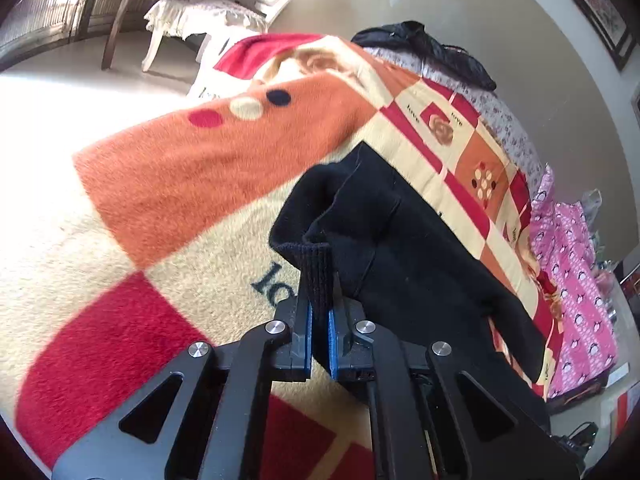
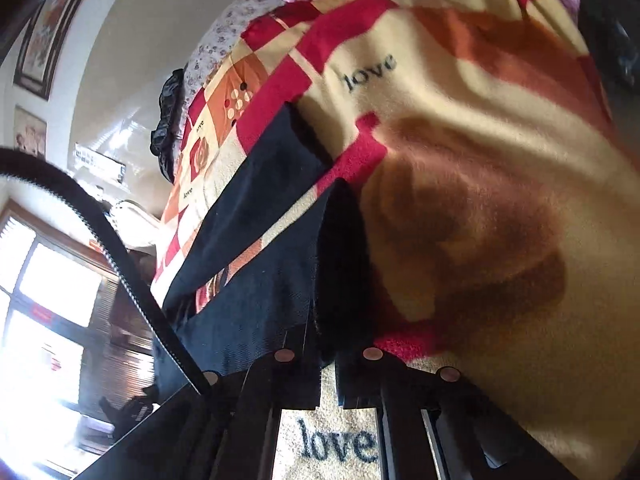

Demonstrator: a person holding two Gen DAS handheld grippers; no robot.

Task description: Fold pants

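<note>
- Blue-padded fingers (image 1: 308, 332) of the left gripper (image 1: 319, 312) clamp the ribbed edge of the black pants (image 1: 400, 240), lifting it off the patterned blanket (image 1: 180, 184) on the bed.
- Right gripper (image 2: 326, 344) pinches another edge of the garment, apparently so both can carry the fold together.
- Trouser legs trail across the blanket.

pants (image 1: 400, 240): black
blanket (image 1: 168, 184): orange, red and cream checks, spots, roses, "love" lettering
quilt (image 1: 576, 280): pink, penguin print
finger pads (image 1: 307, 344): blue
</note>
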